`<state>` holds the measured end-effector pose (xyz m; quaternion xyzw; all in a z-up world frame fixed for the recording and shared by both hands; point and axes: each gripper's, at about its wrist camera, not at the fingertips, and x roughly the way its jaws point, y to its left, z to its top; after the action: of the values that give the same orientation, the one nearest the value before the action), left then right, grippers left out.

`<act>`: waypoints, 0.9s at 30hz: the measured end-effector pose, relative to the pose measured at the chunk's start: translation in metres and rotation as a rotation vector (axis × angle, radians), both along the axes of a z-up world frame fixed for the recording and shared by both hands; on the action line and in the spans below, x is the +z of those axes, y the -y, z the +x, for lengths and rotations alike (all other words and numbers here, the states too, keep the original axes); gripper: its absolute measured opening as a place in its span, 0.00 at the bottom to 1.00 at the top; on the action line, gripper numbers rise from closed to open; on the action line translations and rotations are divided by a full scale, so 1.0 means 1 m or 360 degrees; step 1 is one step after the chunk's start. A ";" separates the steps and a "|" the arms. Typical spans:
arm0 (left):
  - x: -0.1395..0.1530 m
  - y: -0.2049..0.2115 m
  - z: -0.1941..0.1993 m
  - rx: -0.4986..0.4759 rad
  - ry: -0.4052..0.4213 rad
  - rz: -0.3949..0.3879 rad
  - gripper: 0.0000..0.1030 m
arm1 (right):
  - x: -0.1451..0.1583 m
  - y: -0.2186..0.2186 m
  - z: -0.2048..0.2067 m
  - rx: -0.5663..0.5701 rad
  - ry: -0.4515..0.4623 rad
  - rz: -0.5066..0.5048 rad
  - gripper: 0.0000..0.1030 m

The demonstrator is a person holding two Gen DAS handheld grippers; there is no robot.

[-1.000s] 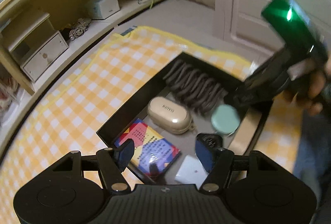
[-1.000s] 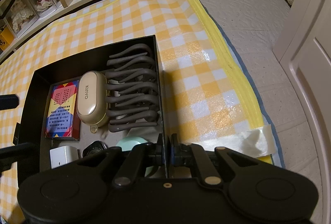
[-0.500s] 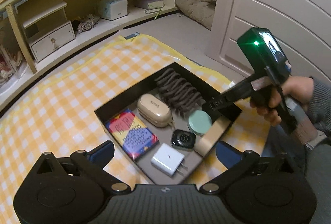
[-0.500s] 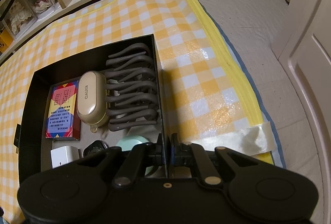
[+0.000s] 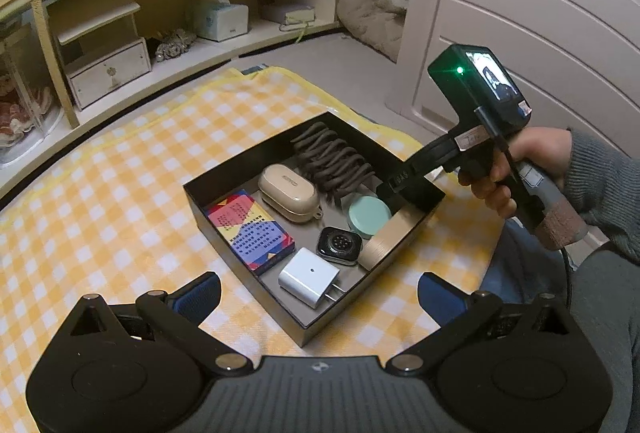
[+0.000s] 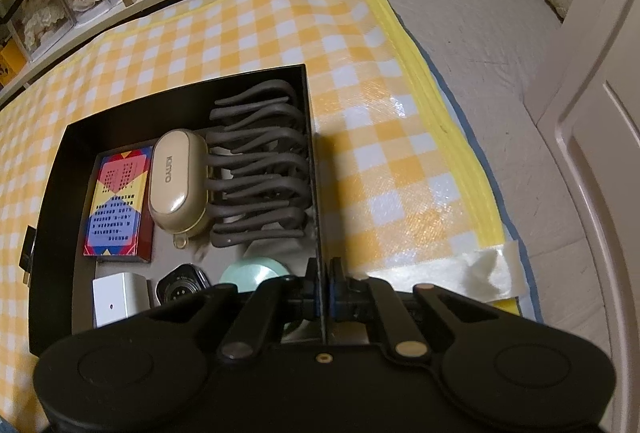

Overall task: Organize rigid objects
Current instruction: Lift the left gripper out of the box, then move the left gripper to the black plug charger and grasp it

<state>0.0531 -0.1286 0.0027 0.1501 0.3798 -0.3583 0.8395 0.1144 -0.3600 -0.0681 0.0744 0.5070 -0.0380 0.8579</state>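
Right gripper (image 6: pixel 323 289) fingers pinch the box (image 5: pixel 416 193) wall at frame bottom; hold it steady while left gripper (image 5: pixel 318 293), fingers wide and empty, stays clear

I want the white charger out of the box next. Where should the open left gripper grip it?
Across the white charger's two flat side faces, coming from above. It lies flat in the box's near corner, prongs toward the wall, the smartwatch close behind it.
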 end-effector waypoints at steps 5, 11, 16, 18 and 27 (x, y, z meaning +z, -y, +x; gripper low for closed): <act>-0.006 -0.017 0.009 0.0096 0.0004 0.0000 1.00 | 0.000 0.000 0.000 -0.0003 -0.0006 -0.0001 0.04; -0.016 -0.044 0.029 0.0230 0.0027 0.0057 0.98 | 0.001 0.001 0.000 0.0001 -0.0009 -0.0001 0.04; -0.031 -0.063 0.051 0.0361 -0.0002 0.0092 0.82 | 0.001 0.001 0.000 0.0004 -0.0011 -0.0003 0.04; -0.036 -0.070 0.059 0.0419 -0.0024 0.0102 0.77 | 0.001 0.000 0.000 0.0002 -0.0011 -0.0002 0.04; -0.068 -0.085 0.087 0.0632 -0.0205 0.0021 0.54 | 0.000 -0.001 0.001 -0.0002 -0.0014 -0.0009 0.04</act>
<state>0.1405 -0.0439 -0.0655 0.0546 0.4571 -0.1923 0.8667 0.1153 -0.3593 -0.0679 0.0720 0.5107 -0.0402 0.8558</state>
